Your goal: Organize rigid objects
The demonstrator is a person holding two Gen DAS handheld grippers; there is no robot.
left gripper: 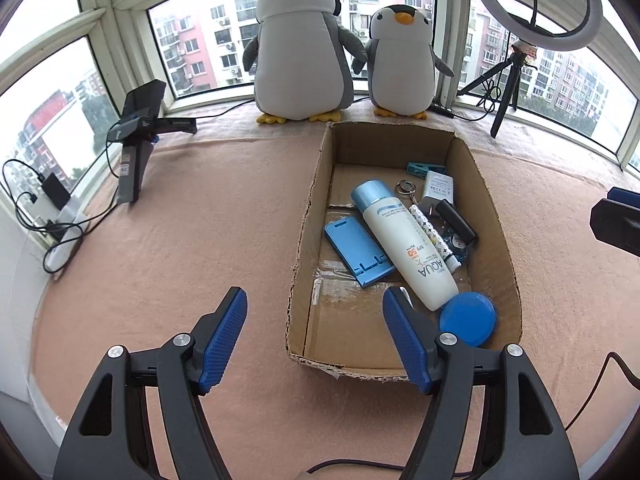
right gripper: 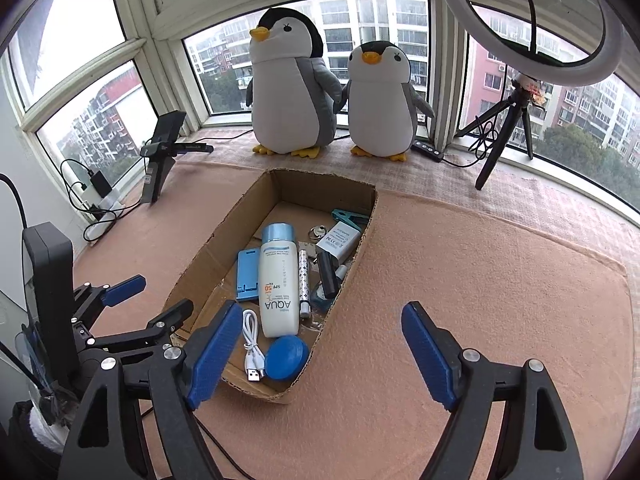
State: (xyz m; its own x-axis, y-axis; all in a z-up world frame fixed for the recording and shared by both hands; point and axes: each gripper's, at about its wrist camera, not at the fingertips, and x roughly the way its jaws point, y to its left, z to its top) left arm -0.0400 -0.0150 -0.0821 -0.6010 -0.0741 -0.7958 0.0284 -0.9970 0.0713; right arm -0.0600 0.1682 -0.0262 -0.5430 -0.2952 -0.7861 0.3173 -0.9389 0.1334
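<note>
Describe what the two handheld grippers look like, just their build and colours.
Both match. The left gripper and right gripper each have two black angular plastic arms with cut-out slots and silver round bolt heads at the joints. Their fingers carry blue ribbed pads. Thin black cables trail beneath them. No hands or sleeves show.

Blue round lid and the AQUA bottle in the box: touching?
Cannot tell. In both wrist views the blue round lid sits right at the base of the AQUA bottle, with neither contact nor gap plainly visible.

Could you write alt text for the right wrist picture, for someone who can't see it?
An open cardboard box on a pink cloth holds a sunscreen bottle, white cable, blue lid and small items. The right gripper hangs open and empty before it.
</note>
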